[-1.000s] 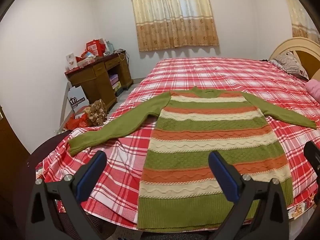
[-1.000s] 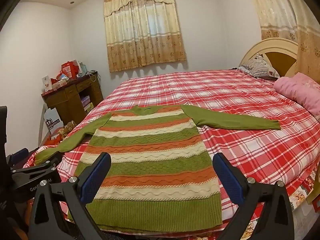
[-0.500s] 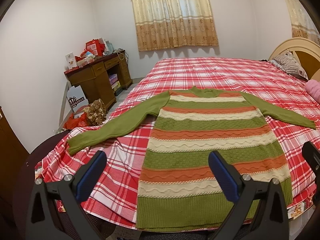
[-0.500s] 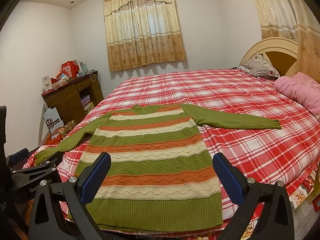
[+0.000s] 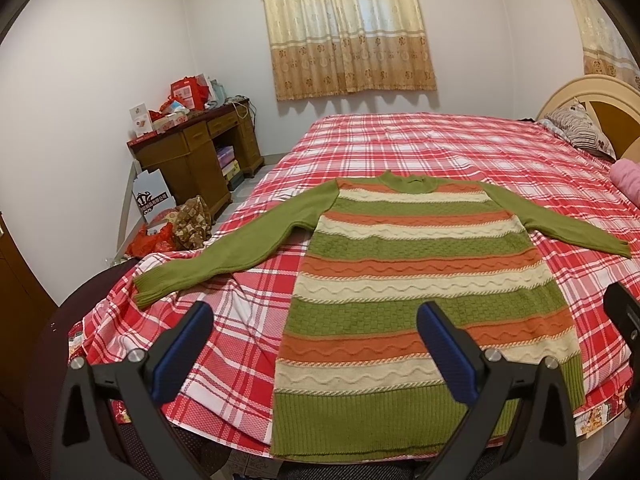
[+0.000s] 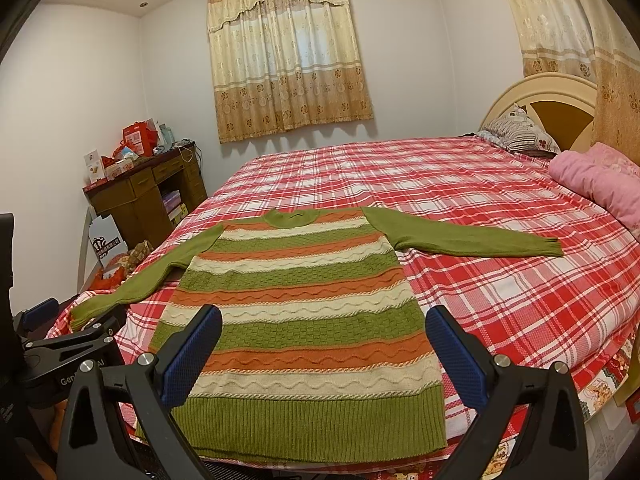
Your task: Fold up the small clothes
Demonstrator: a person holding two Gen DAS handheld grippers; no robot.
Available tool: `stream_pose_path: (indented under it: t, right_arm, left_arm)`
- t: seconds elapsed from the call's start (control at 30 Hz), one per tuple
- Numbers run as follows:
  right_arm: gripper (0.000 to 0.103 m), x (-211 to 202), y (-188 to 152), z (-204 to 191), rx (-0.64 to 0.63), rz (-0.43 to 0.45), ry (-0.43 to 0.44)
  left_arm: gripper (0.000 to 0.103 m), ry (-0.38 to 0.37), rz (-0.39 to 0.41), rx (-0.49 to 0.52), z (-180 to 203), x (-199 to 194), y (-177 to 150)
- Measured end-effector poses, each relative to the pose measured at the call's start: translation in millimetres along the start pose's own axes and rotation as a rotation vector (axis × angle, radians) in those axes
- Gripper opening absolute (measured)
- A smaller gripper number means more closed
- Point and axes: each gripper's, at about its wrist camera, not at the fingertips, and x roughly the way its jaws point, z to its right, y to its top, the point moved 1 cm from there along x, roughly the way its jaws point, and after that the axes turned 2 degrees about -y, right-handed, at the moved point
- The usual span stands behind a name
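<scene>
A striped knit sweater (image 5: 416, 276) in green, orange and cream lies flat on the bed with both green sleeves spread out; it also shows in the right wrist view (image 6: 304, 304). Its hem hangs at the bed's near edge. My left gripper (image 5: 316, 348) is open and empty, held above the hem's left part. My right gripper (image 6: 324, 348) is open and empty, held above the hem. The left gripper's body (image 6: 60, 344) shows at the left edge of the right wrist view.
The bed has a red plaid sheet (image 5: 420, 148). A pink quilt (image 6: 600, 184) and a pillow (image 6: 516, 130) lie at the headboard on the right. A cluttered wooden desk (image 5: 196, 160) and bags on the floor (image 5: 172, 228) stand left of the bed.
Both grippers stay open and almost still. The left wrist view has drifted very slightly; the sweater has not moved.
</scene>
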Motion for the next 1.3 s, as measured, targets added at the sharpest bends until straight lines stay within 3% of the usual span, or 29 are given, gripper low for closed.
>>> stream_pose_path:
  t: [1.3]
  right_arm:
    - [0.102, 5.8, -5.6, 1.7, 0.014, -0.019, 0.008]
  left_arm:
    - [0.103, -0.011, -0.019, -0.003, 3.1, 2.9, -4.2]
